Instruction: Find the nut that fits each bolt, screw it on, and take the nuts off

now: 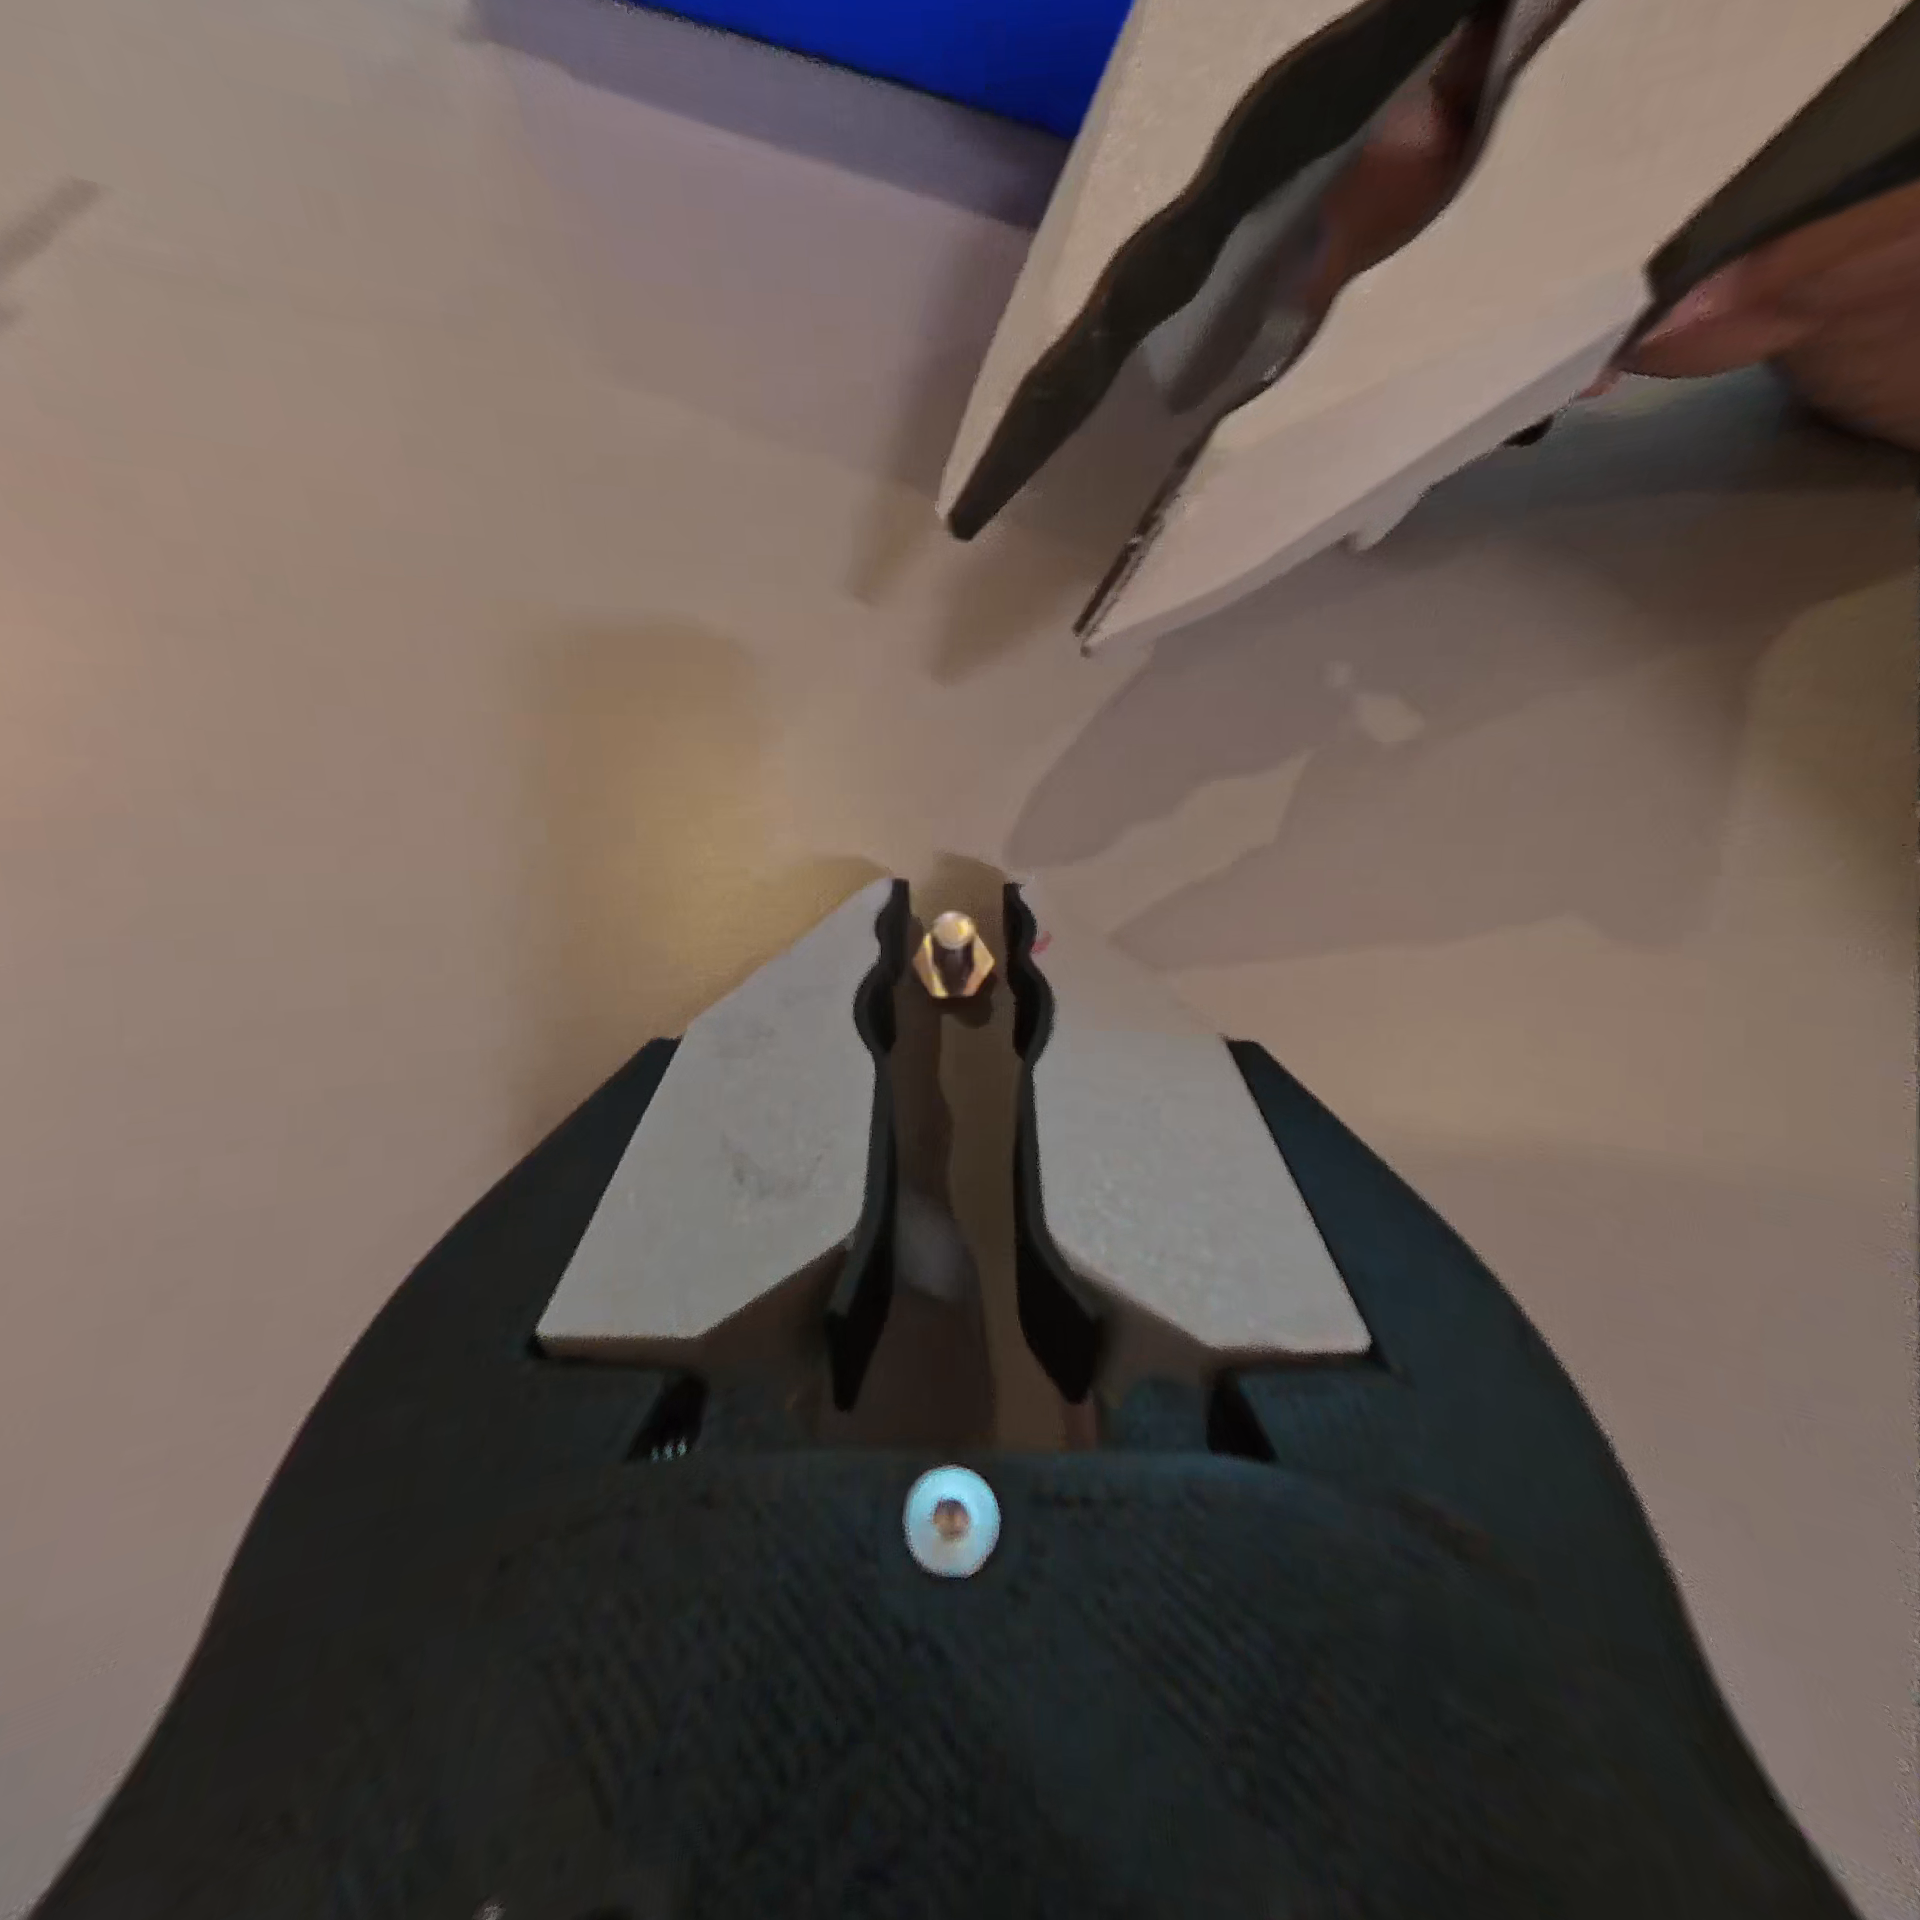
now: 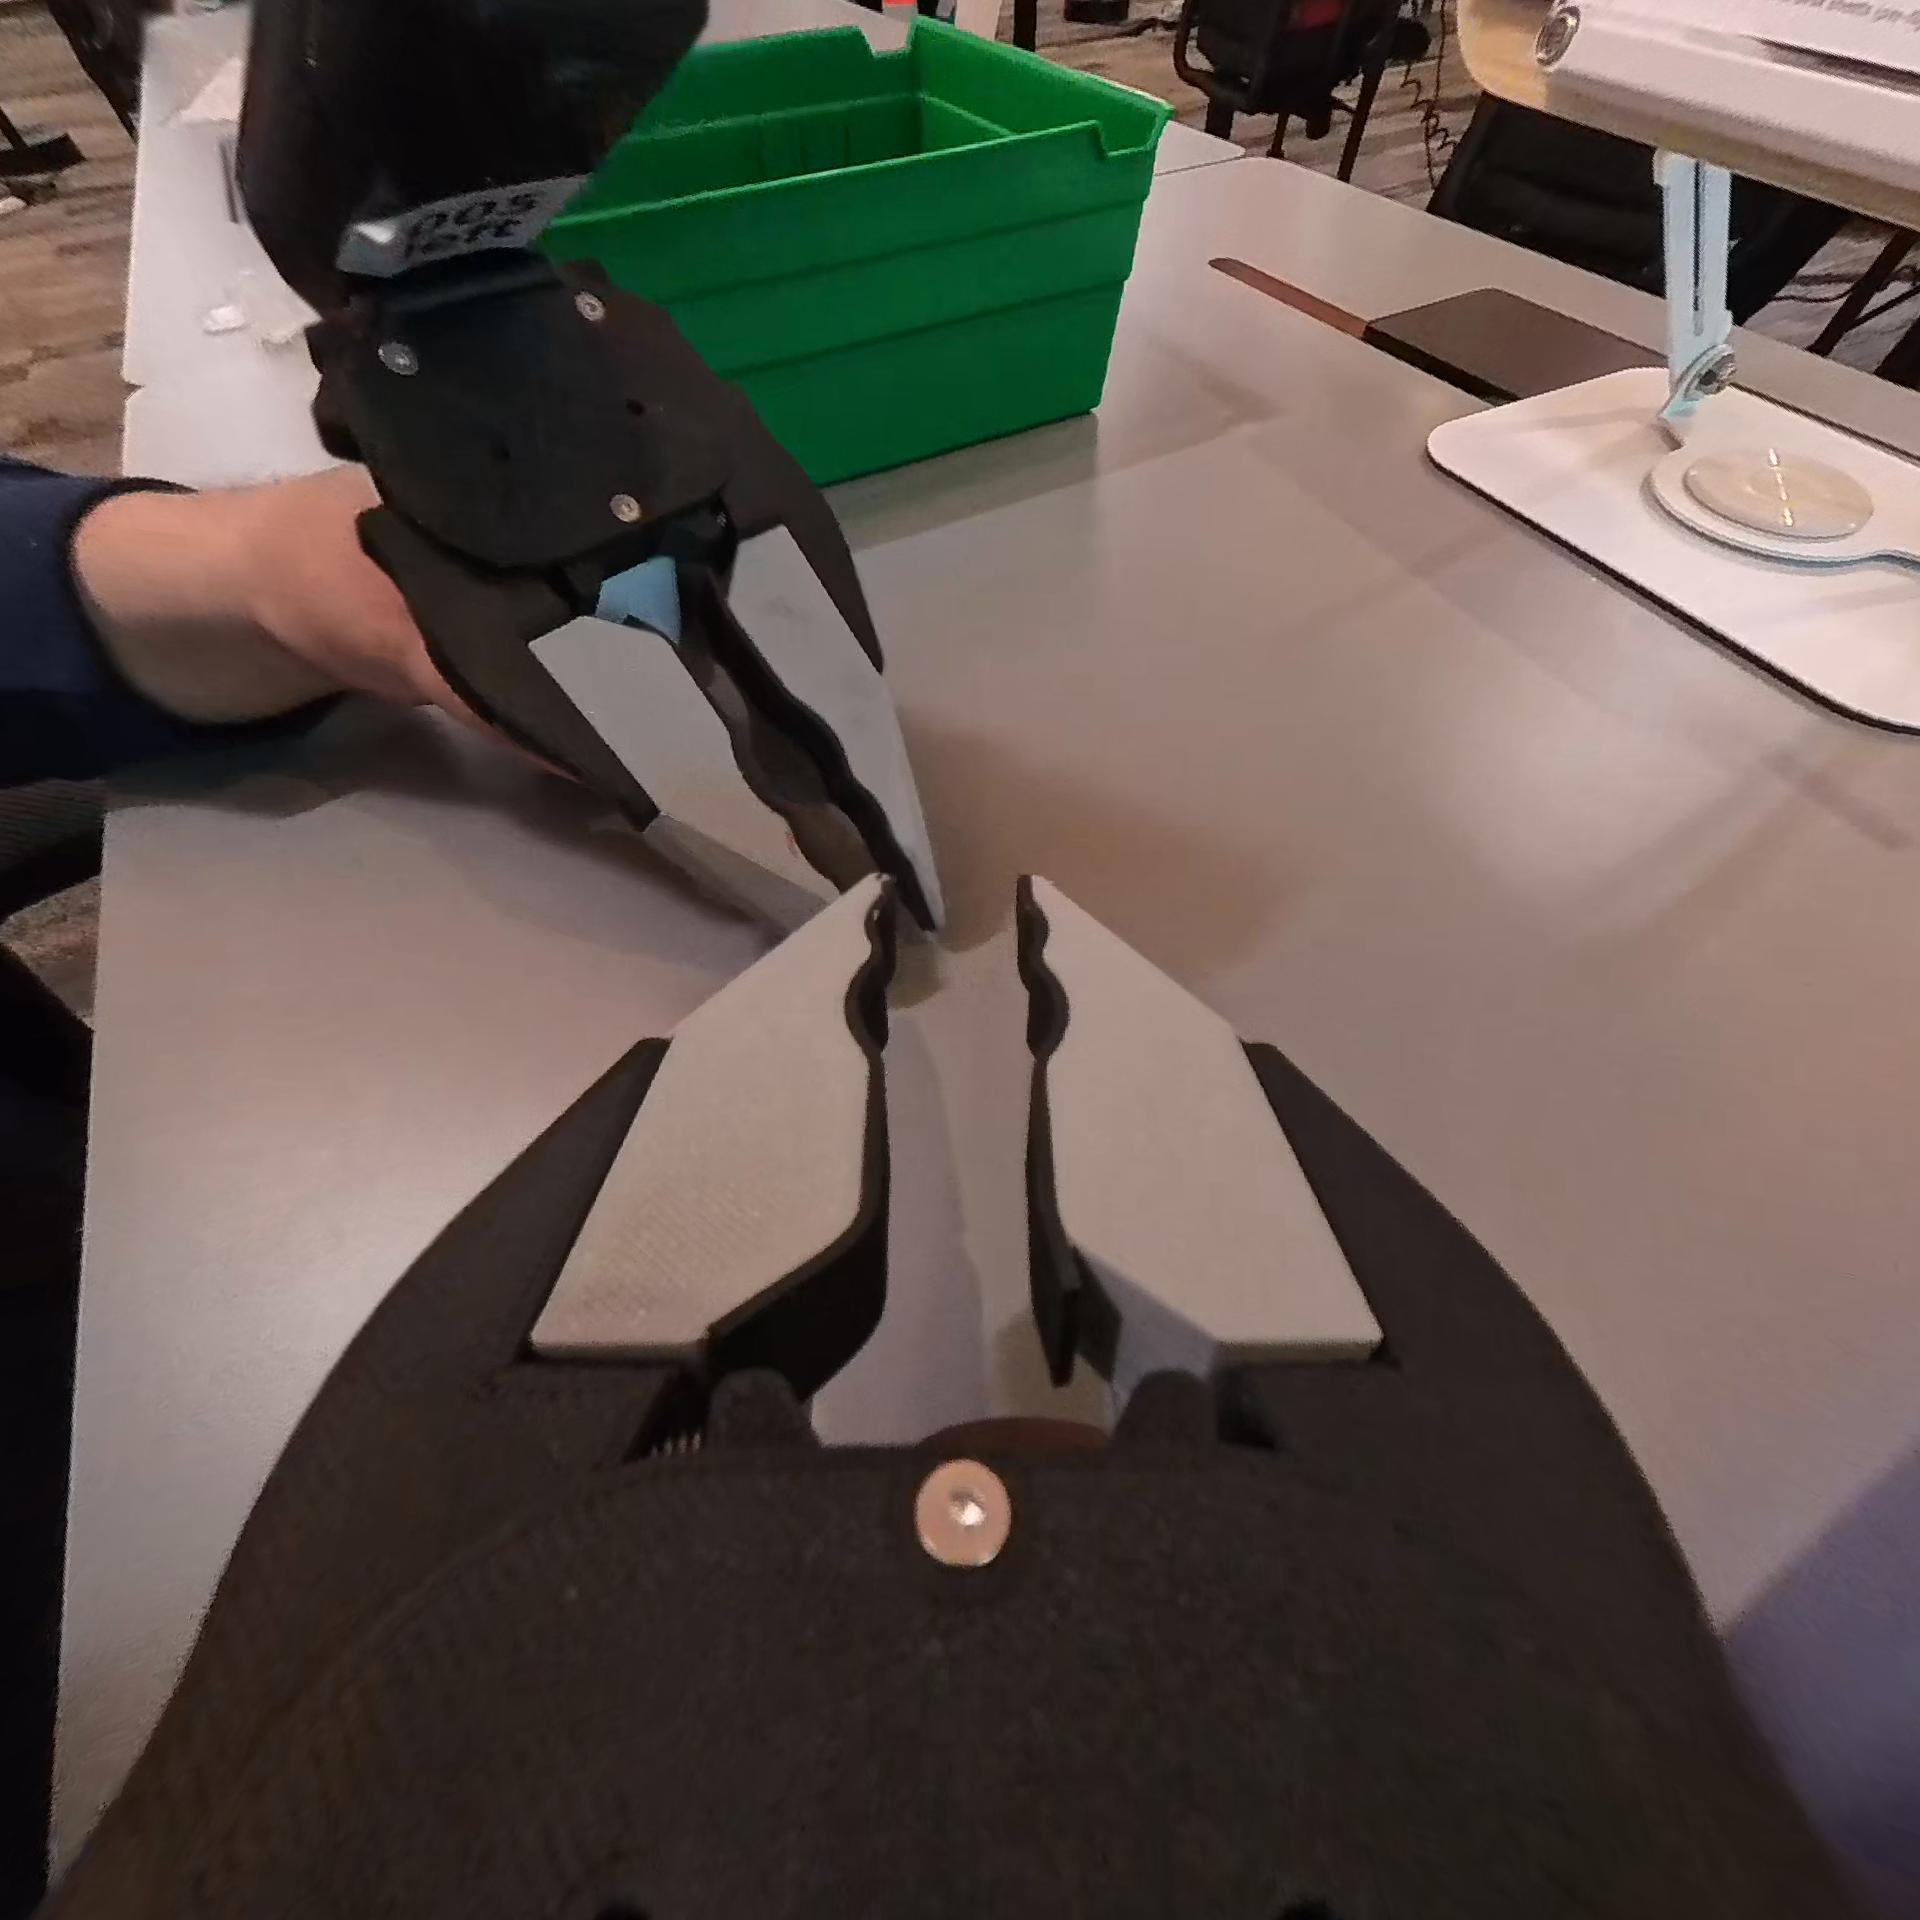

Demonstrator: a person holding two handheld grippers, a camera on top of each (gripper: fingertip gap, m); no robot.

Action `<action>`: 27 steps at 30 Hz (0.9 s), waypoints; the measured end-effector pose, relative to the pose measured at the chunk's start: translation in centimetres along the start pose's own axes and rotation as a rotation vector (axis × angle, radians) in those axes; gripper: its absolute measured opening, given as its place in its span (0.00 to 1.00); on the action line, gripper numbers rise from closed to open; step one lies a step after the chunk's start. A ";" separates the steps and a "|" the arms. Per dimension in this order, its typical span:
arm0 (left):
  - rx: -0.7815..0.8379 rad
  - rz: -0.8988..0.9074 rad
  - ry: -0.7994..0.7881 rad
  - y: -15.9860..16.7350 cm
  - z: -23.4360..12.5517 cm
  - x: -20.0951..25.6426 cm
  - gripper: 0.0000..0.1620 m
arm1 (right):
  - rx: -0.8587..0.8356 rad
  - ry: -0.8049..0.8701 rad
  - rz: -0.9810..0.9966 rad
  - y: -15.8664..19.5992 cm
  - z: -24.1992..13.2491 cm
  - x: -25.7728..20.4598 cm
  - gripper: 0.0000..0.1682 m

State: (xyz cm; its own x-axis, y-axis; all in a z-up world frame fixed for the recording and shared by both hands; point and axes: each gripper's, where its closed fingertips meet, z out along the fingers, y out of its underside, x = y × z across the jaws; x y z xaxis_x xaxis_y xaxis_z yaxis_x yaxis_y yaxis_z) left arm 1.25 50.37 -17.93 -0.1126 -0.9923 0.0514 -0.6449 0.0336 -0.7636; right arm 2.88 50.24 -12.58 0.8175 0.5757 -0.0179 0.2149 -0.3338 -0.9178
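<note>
The left gripper (image 1: pixel 953 894) is filling the near part of the left wrist view, its black body closest to the lens and its two grey fingers (image 1: pixel 769 1143) reaching out over the pale table (image 1: pixel 364 675). A brass-coloured nut (image 1: pixel 953 961) on the tip of a bolt is sitting between the fingertips; narrow gaps are showing on both sides of it, so the jaws are standing slightly apart around it, and I cannot tell whether they are pressing on it. Far and to the right in that view, the right gripper (image 1: pixel 1023 582) is pointing down toward the table, blurred, with a hand (image 1: pixel 1808 343) behind it.

In the right wrist view the right gripper (image 2: pixel 953 899) is being held released, its fingertips parted with bare table (image 2: pixel 1351 831) between them and nothing held. The left gripper (image 2: pixel 894 894) is angling down from the far left, its tips just beside the right gripper's left fingertip, with the nut hidden there. A hand (image 2: pixel 239 603) in a dark sleeve is holding it. A green bin (image 2: pixel 883 281) is standing on the far side of the table, and a white stand (image 2: pixel 1662 520) is resting at the far right.
</note>
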 end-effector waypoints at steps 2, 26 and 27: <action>0.011 0.022 -0.024 -0.1 -0.2 -0.1 0.10 | -0.004 -0.002 0.005 0.1 0.0 0.0 0.12; 0.101 -0.062 -0.208 -0.7 -2.0 -3.6 0.33 | -0.022 0.162 0.085 1.2 -0.4 3.7 0.23; 0.109 -0.064 -0.206 -0.9 -2.0 -3.6 0.33 | -0.020 0.179 0.072 1.1 -0.4 3.9 0.24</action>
State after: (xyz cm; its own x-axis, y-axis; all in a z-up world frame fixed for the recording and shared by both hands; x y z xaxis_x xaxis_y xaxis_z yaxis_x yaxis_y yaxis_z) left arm 0.71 54.16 -16.16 0.0897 -0.9957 -0.0225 -0.5591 -0.0317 -0.8285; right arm 6.54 51.82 -13.52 0.9127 0.4084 -0.0103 0.1621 -0.3852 -0.9085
